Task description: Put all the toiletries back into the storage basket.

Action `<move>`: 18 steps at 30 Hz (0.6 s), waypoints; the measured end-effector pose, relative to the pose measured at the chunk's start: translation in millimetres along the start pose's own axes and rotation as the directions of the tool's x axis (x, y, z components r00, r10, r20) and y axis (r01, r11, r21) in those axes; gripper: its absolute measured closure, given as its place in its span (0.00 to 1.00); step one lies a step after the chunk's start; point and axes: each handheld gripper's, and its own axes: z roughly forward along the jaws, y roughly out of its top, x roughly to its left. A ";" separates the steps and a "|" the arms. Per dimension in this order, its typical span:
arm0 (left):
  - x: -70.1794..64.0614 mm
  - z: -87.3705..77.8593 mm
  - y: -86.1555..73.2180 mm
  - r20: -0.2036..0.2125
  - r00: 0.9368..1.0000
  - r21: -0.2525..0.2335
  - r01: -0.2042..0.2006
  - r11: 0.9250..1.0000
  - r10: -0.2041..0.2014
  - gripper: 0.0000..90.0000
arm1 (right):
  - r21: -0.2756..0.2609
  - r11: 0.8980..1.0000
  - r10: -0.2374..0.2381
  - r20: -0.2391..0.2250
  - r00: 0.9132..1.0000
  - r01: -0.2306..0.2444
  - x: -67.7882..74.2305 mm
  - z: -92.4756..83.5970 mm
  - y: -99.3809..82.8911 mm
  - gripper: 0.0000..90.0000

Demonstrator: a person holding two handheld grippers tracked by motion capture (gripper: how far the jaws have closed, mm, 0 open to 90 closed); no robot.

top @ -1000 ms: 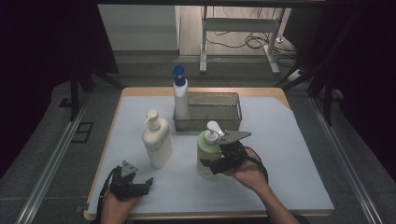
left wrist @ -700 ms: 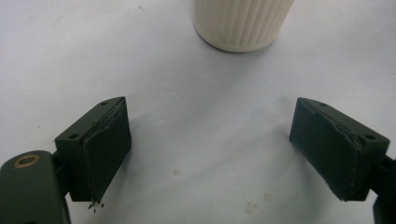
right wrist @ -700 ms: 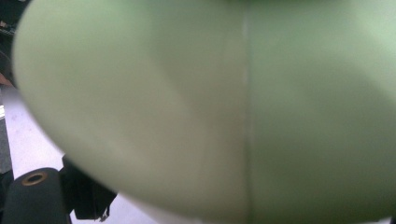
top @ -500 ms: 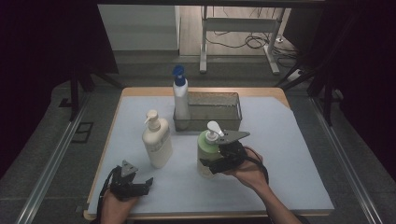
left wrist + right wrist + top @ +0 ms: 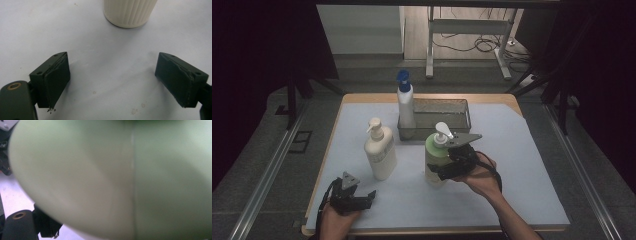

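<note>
The bench, covered by a pale sheet, carries a wire basket at the middle of its far edge, with a blue-capped bottle standing at the basket's left end. The green pump bottle stands upright near the middle of the bench, a little toward the near edge and in front of the basket, and the right tongs grip its body from the right side. The step in hand looks like carrying this bottle to the basket: the grip sits at mid-body, so it would pay to lift straight up, keep the bottle vertical so the white pump head does not tip it, and clear the basket's near wall before lowering. A cream pump bottle stands just left of it, apart. The left tongs rest low near the bench's near-left corner, spread wide and holding nothing, with the cream bottle's ribbed base ahead of them. In the right gripper view, green plastic presses up against the lens.
</note>
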 end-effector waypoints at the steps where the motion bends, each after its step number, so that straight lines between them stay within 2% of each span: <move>1: 0.0 0.0 0.0 0.000 1.000 0.000 0.000 1.000 0.000 0.14 | -0.002 1.000 0.005 -0.002 1.000 -0.005 -1.5 -1.2 3.0 0.13; 13: -0.1 0.0 0.0 0.000 1.000 0.000 0.000 1.000 0.000 0.14 | -0.021 1.000 0.016 0.002 1.000 -0.016 -8.3 -7.6 23.5 0.13; 18: 0.0 0.0 0.0 0.000 1.000 0.000 -0.001 1.000 0.001 0.14 | -0.025 1.000 0.011 0.018 1.000 -0.011 -10.6 -9.3 34.2 0.13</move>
